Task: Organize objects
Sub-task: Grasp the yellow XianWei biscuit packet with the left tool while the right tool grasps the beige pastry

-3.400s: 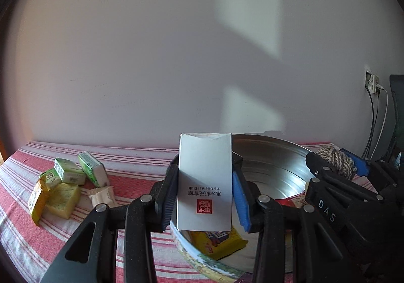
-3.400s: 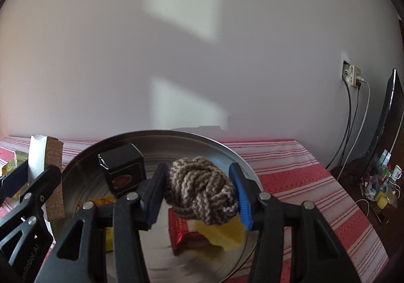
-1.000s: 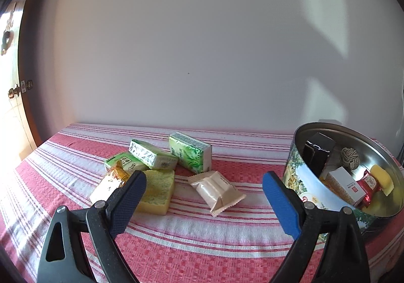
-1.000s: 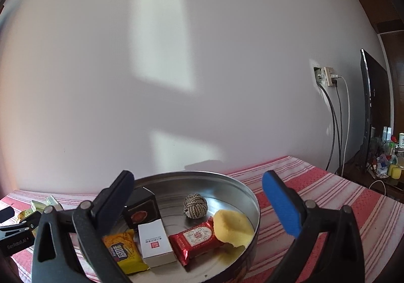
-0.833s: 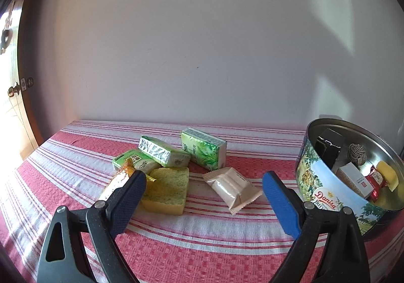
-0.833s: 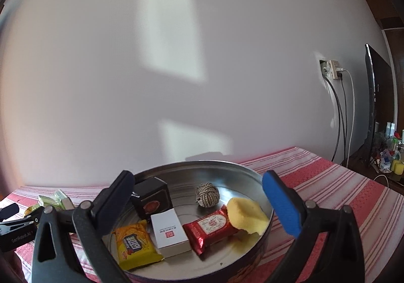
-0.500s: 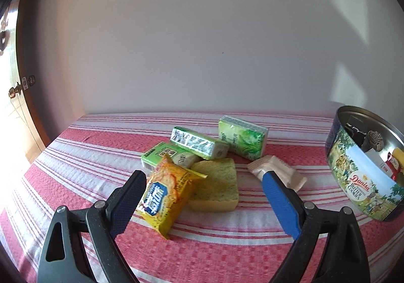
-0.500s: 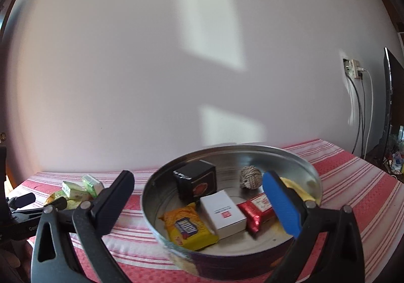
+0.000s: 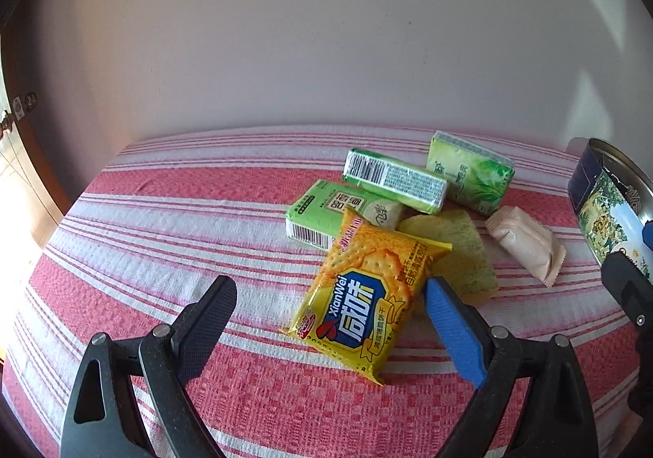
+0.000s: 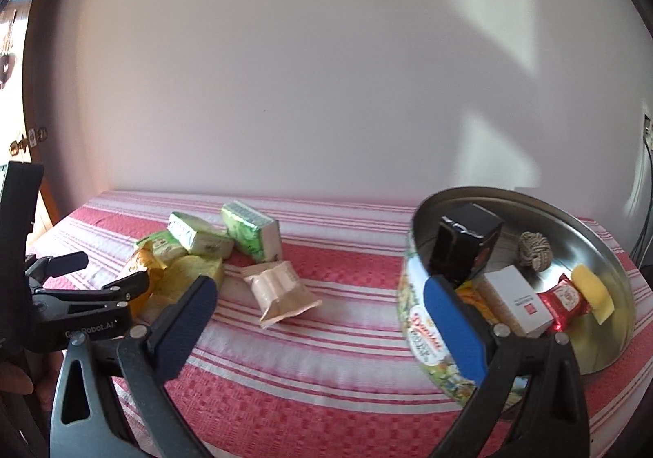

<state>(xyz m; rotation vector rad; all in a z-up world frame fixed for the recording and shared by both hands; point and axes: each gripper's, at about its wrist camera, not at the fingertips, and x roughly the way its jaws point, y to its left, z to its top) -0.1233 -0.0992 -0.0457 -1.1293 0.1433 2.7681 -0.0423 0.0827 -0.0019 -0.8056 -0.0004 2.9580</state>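
A: What is the left gripper point(image 9: 328, 305) doing?

B: Its jaws are spread wide and grip nothing. It hangs over the red-and-white striped tablecloth point(image 9: 171, 221), and the yellow cracker packet with blue lettering point(image 9: 363, 296) lies flat between the fingers, closer to the blue-padded one.

A: And what sits around that packet?

B: Its far end overlaps a light green tissue pack with a barcode point(image 9: 326, 213). A second green pack with a printed white label point(image 9: 394, 180) lies across that one, and a third green pack with a leaf pattern point(image 9: 469, 172) sits just beside it. A yellow-green sponge point(image 9: 457, 250) touches the packet's side, and a beige sealed wrapper point(image 9: 526, 243) lies near the sponge.

A: The right gripper point(image 10: 316, 311)?

B: Also wide open and holding nothing. It hangs above the cloth between the pile and the round printed metal biscuit tin point(image 10: 424, 339).

A: What is in the tin?

B: A black box point(image 10: 465, 245), a small knotted rope ball point(image 10: 534, 250), a white box with a red square point(image 10: 516, 305), a red snack wrapper point(image 10: 565, 303), a yellow sponge piece point(image 10: 591, 290), and a yellow packet point(image 10: 473, 294) partly hidden behind the blue finger.
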